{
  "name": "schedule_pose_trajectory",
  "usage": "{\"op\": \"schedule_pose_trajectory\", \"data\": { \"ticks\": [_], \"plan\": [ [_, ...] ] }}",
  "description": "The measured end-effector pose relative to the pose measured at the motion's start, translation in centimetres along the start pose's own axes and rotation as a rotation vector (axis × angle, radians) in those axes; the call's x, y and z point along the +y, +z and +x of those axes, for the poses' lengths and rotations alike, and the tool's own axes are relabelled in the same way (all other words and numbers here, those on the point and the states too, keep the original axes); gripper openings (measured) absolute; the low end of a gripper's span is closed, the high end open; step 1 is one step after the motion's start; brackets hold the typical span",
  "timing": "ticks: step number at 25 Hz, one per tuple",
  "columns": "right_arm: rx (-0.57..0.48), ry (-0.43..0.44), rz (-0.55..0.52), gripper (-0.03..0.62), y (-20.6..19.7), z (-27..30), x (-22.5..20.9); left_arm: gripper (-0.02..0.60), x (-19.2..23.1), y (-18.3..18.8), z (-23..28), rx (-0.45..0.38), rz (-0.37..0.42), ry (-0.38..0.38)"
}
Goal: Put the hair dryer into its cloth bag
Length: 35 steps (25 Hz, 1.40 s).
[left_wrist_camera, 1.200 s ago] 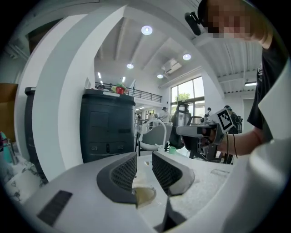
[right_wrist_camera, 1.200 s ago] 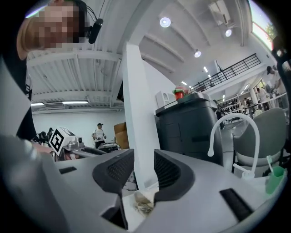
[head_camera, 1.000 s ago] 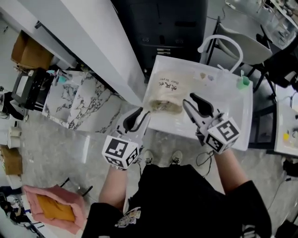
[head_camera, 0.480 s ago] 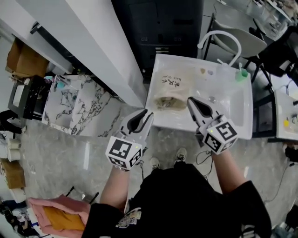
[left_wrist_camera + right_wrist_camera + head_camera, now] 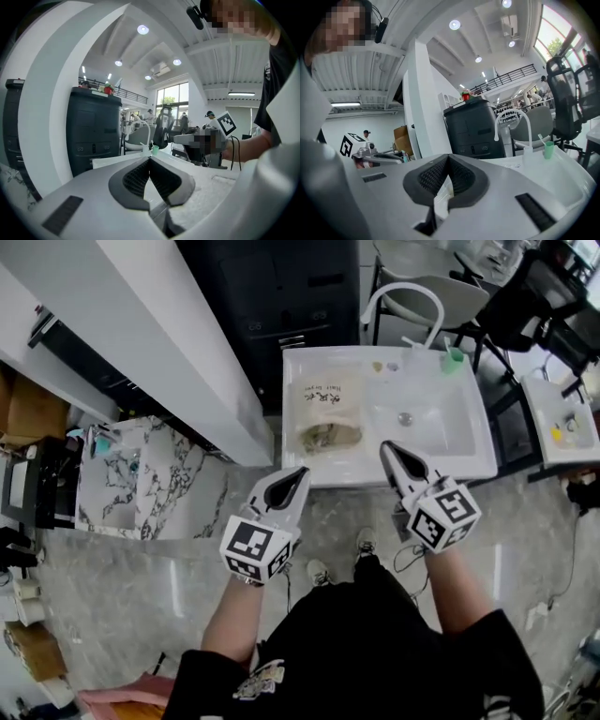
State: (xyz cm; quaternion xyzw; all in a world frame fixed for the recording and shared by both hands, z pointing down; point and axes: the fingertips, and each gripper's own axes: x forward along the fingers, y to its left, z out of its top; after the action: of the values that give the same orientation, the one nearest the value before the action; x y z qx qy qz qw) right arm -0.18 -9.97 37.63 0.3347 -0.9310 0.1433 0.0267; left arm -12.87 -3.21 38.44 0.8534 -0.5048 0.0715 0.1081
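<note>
The left hand-held gripper (image 5: 302,472) and right hand-held gripper (image 5: 386,446) are each seen closed tight, empty, near the cloth bag (image 5: 328,409) laid on the white surface (image 5: 459,451).

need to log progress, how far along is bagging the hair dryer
Looks done: the cloth bag lies bulging on the sink, something dark in its open mouth, probably the dryer. In hand: nothing; the left gripper and right gripper have just closed, fingers together, empty. Left: perhaps closing the bag.
</note>
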Motion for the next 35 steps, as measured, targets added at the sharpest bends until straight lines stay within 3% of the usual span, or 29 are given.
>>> {"op": "schedule_pose_trajectory", "data": {
  "ticks": [9,35],
  "plan": [
    [0.021,-0.084,0.016,-0.005,-2.6,-3.2,2.1,0.003,-1.8,-1.2,-1.6,0.007,-0.01,-0.08],
    [0.046,-0.053,-0.019,-0.003,-3.0,-3.4,4.8,0.003,-2.5,-1.2,-3.4,-0.007,-0.002,-0.086]
  ]
}}
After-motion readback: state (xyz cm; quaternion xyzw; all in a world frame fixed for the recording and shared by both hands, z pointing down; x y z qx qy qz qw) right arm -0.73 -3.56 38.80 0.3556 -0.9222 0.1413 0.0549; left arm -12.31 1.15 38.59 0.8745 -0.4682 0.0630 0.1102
